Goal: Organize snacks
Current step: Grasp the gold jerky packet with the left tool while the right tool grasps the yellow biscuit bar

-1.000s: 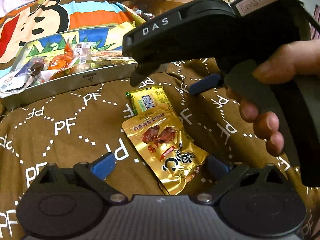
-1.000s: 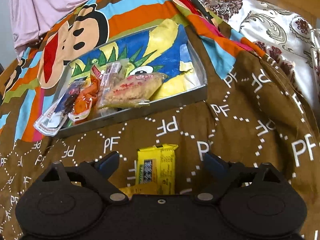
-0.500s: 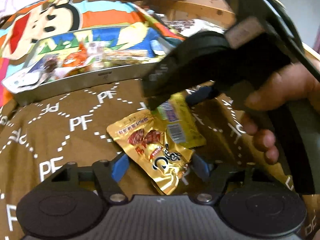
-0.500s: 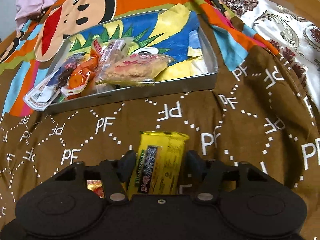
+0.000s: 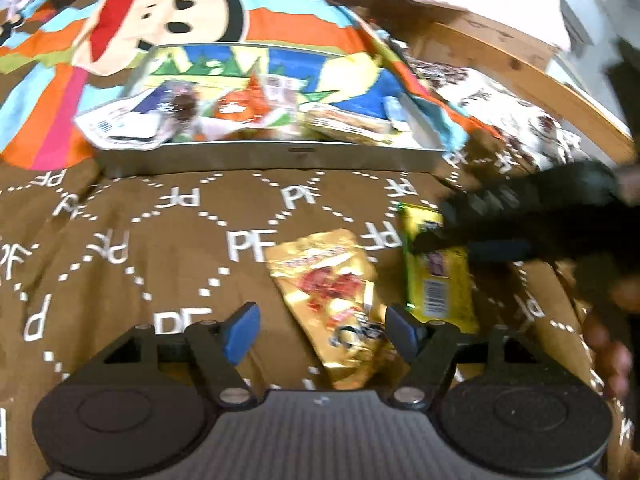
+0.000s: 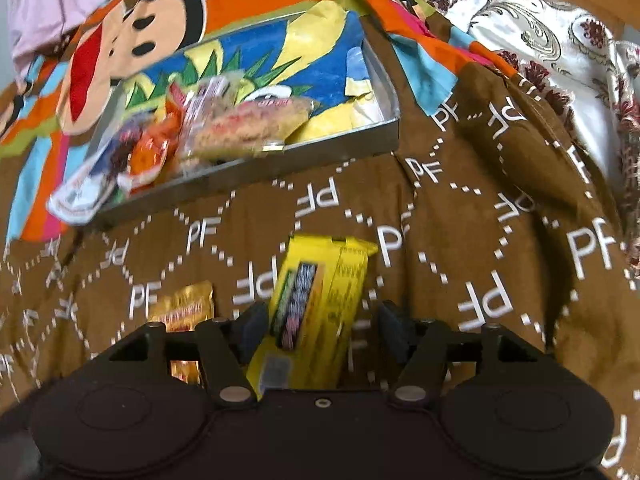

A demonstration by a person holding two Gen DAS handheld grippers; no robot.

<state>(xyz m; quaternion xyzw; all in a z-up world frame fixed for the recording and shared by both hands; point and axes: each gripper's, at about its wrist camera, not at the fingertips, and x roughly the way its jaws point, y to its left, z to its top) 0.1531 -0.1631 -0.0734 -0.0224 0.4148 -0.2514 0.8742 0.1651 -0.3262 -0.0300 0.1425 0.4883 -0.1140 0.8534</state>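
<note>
A gold snack packet point(image 5: 336, 300) lies on the brown blanket between my left gripper's point(image 5: 320, 332) blue pads. Its jaws are opening, and there is a gap at the left pad point(image 5: 240, 334). Just right of it is a yellow packet point(image 5: 436, 280), under my right gripper point(image 5: 460, 246). In the right wrist view the yellow packet point(image 6: 316, 304) stands tilted between the right gripper's point(image 6: 323, 328) opening jaws. It leans against the left pad and stays clear of the right one. The gold packet point(image 6: 186, 304) shows at the lower left. The picture is blurred.
A metal tray point(image 5: 272, 158) with several wrapped snacks point(image 6: 240, 128) sits beyond on a cartoon-print cloth; its right half shows bare cloth point(image 6: 312, 52). A wooden bed frame point(image 5: 520, 64) and a floral cover point(image 6: 540, 40) lie to the right. A hand point(image 5: 608, 344) holds the right gripper.
The right gripper closed around the yellow packet, lifted it off the gold one and shifted it right; its jaws have since widened. The left jaws narrowed around the gold packet.
</note>
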